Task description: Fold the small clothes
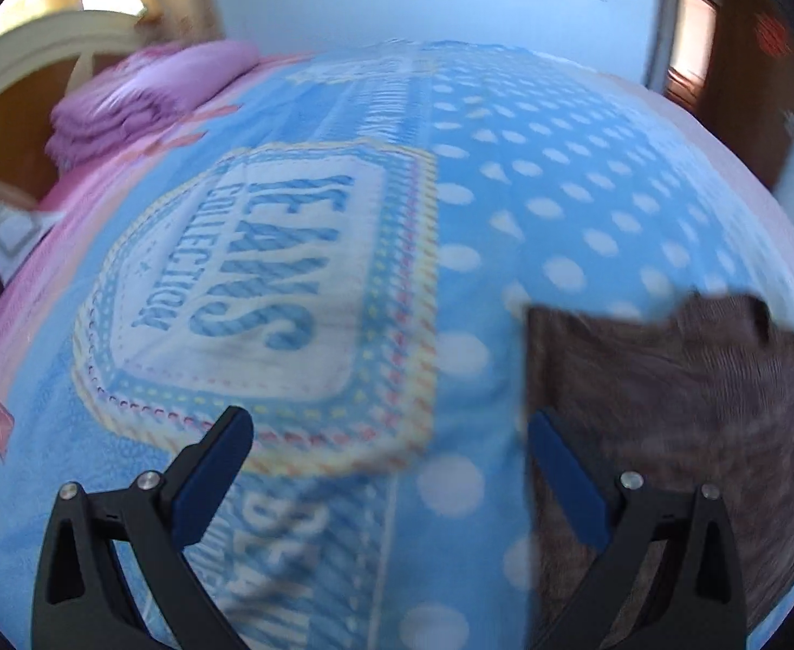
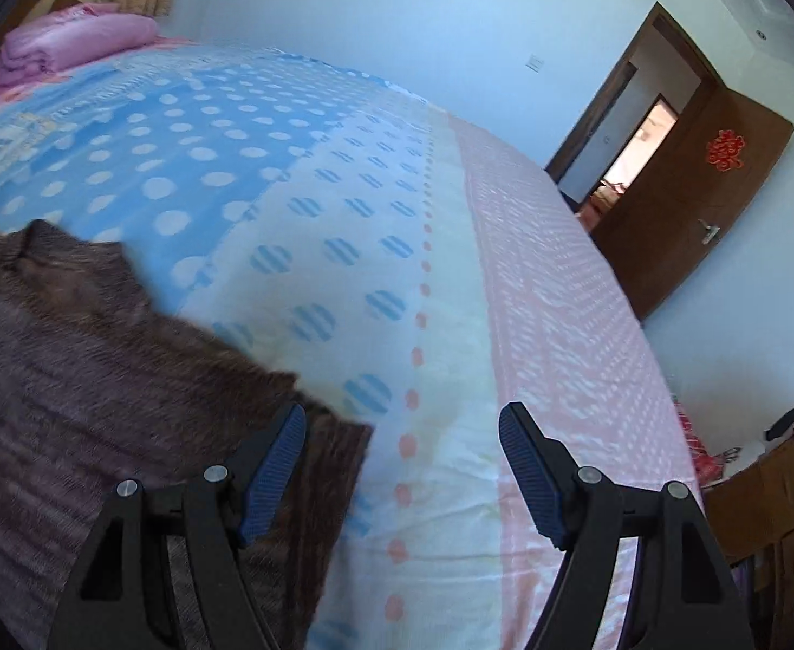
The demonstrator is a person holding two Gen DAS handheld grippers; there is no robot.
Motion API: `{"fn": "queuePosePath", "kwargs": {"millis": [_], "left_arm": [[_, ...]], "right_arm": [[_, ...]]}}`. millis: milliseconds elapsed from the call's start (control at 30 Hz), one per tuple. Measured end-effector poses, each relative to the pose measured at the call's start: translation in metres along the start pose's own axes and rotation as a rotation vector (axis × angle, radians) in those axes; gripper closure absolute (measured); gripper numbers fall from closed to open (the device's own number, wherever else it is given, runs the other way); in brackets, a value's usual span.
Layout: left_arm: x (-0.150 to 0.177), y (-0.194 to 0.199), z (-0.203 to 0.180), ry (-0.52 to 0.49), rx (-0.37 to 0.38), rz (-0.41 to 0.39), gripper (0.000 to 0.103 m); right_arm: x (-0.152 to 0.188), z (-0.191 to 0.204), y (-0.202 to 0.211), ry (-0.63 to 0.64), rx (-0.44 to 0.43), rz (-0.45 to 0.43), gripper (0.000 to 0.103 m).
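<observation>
Left gripper (image 1: 391, 428): its jaws are standing spread wide above the bed, with nothing between the blue pads; one pad is hanging over the blue cover, the other over the edge of the garment.
Right gripper (image 2: 402, 428): it is also spread wide and gripping nothing; one pad is hovering over the garment's corner, the other over the pale part of the cover.
Brown garment (image 1: 668, 406): it is lying flat on the bed cover, at the lower right of the left wrist view and at the lower left of the right wrist view; the knit is looking blurred.
Bed cover (image 1: 505, 189): blue with white dots and a printed label patch, it is carrying the garment.
Pink bedding (image 2: 77, 38): it is sitting folded at the far end of the bed.
Door (image 2: 722, 206): brown, it is standing open in the far wall.
</observation>
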State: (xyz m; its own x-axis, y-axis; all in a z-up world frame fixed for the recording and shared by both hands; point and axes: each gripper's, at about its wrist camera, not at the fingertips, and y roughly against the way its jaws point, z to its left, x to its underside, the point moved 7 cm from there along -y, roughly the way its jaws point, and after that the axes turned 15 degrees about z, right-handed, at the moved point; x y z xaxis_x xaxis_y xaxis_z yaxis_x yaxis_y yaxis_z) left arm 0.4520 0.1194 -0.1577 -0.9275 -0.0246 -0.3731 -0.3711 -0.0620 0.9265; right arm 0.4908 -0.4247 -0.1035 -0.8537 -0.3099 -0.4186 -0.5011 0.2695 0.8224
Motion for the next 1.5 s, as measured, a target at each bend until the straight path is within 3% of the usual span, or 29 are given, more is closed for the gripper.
{"fn": "queuePosePath", "kwargs": {"millis": [100, 200, 367, 467, 600, 800, 933, 967, 1000, 1033, 1067, 1133, 1267, 1400, 1500], "left_arm": [[0.018, 0.01, -0.032, -0.122, -0.041, -0.043, 0.0], [0.017, 0.011, -0.055, -0.17, -0.08, -0.069, 0.0], [0.014, -0.005, -0.067, -0.154, -0.14, -0.071, 0.0], [0.021, -0.009, -0.066, -0.133, -0.102, -0.071, 0.0], [0.027, -0.012, -0.069, -0.12, -0.091, -0.088, 0.0], [0.025, -0.018, -0.061, -0.051, 0.016, -0.07, 0.0], [0.025, -0.024, -0.043, 0.046, 0.126, -0.05, 0.0], [0.025, -0.025, -0.038, 0.071, 0.156, -0.048, 0.0], [0.026, -0.027, -0.035, 0.091, 0.181, -0.048, 0.0], [0.026, -0.027, -0.033, 0.1, 0.194, -0.052, 0.0], [0.027, -0.026, -0.033, 0.107, 0.206, -0.061, 0.0], [0.028, -0.025, -0.035, 0.101, 0.199, -0.069, 0.0], [0.029, -0.022, -0.038, 0.079, 0.194, -0.089, 0.0], [0.029, -0.025, -0.037, 0.084, 0.167, -0.073, 0.0], [0.029, -0.026, -0.039, 0.072, 0.138, -0.074, 0.0]], "right_arm": [[0.014, 0.014, 0.016, -0.021, -0.142, -0.027, 0.029], [0.023, 0.036, 0.021, -0.026, -0.248, -0.025, 0.029], [0.046, 0.053, 0.016, -0.037, -0.301, 0.012, 0.029], [0.065, 0.041, 0.011, -0.114, -0.405, 0.046, 0.044], [0.08, 0.029, 0.007, -0.155, -0.453, 0.056, 0.059], [0.052, 0.02, 0.005, -0.188, -0.474, 0.008, 0.059], [0.025, 0.026, -0.02, -0.197, -0.447, 0.066, 0.06], [0.023, 0.026, -0.024, -0.199, -0.446, 0.072, 0.065], [0.02, 0.026, -0.025, -0.2, -0.436, 0.064, 0.092], [0.019, 0.025, -0.022, -0.203, -0.423, 0.042, 0.101], [0.02, 0.024, -0.018, -0.205, -0.426, 0.026, 0.101], [0.024, 0.023, -0.009, -0.215, -0.438, -0.004, 0.101], [0.031, 0.003, -0.002, -0.259, -0.377, -0.049, 0.102], [0.036, -0.002, -0.024, -0.281, -0.371, 0.012, 0.102], [0.035, 0.005, -0.032, -0.253, -0.316, 0.023, 0.102]]}}
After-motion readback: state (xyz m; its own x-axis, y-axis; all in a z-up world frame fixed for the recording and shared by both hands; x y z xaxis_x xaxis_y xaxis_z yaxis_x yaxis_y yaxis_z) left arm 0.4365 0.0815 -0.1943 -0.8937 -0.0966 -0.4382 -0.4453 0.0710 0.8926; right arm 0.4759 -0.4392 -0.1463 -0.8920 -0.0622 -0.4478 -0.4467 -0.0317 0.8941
